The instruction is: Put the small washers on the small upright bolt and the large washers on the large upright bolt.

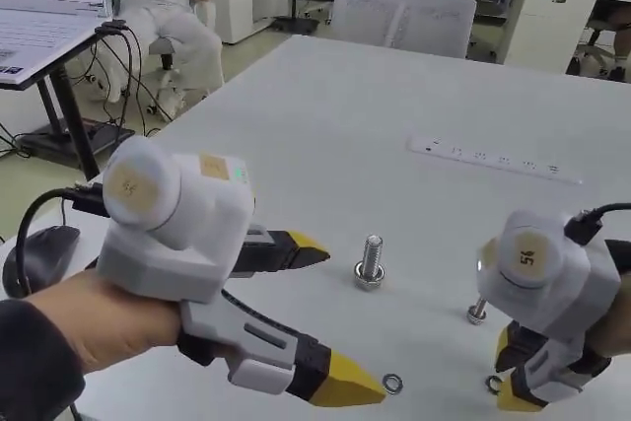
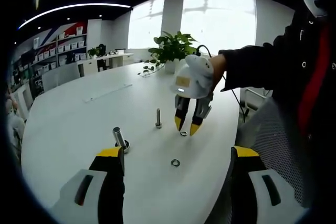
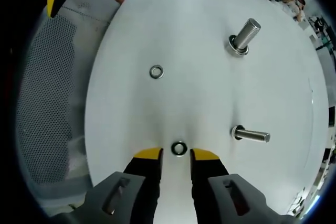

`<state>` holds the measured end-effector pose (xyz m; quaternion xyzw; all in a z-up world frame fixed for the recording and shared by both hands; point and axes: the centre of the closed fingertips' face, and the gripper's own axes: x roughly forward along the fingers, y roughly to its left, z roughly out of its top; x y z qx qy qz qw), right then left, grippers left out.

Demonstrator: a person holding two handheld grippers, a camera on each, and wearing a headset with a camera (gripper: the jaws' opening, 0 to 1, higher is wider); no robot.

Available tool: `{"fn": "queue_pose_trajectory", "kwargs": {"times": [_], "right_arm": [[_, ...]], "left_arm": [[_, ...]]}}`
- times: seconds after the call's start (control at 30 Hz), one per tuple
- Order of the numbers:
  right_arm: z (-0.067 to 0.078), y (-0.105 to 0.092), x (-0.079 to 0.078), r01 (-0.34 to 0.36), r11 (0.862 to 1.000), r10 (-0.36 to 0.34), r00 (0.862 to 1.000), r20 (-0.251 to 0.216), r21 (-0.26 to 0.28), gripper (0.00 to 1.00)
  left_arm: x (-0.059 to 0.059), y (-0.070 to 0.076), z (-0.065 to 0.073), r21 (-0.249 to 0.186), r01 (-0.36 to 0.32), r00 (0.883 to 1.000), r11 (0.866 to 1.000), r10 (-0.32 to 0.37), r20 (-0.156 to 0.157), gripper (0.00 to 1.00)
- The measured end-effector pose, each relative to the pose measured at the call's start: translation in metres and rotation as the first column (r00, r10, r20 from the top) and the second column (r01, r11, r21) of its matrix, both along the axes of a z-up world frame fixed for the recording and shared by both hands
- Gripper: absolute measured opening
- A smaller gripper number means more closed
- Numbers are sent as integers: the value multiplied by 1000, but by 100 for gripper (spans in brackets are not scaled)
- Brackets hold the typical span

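Right gripper view — round metal washer [image 3: 179,148] between yellow-tipped jaws.

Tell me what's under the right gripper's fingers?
A washer lies flat on the white table, between the tips of the right gripper's open fingers. The table beneath the gripper's own body is covered, so nothing can be told there.

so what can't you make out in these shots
- Head view: the right gripper hides most of its own fingers and part of the washer beside them.
- Left gripper view: the other washer is too small to size.
- Right gripper view: ring at the large bolt base, washer or head unclear.
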<state>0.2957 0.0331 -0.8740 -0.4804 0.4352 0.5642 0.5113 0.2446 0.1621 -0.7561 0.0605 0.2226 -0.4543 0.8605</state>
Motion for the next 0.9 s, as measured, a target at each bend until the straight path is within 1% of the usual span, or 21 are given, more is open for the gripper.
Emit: {"fn": "queue_pose_trajectory", "kwargs": {"times": [0.23, 0.4, 0.53, 0.67, 0.9], "right_arm": [[-2, -1, 2, -15, 1000, 15, 1000, 16, -19, 21], [-2, 0, 1, -20, 1000, 20, 1000, 13, -19, 20], [-2, -1, 2, -3, 1000, 3, 1000, 9, -13, 19], [-2, -1, 3, -13, 1000, 13, 1000, 17, -16, 15], [-2, -1, 4, -15, 1000, 15, 1000, 16, -21, 15]], "left_arm": [[-1, 0, 0, -3, 0, 1000, 1000, 0, 0, 83], [0, 0, 0, -3, -1, 1000, 1000, 1, -1, 83], [0, 0, -1, -3, 0, 1000, 1000, 0, -3, 83], [-1, 0, -1, -3, 0, 1000, 1000, 0, -4, 83], [0, 0, -2, -3, -3, 1000, 1000, 3, -7, 83]]}}
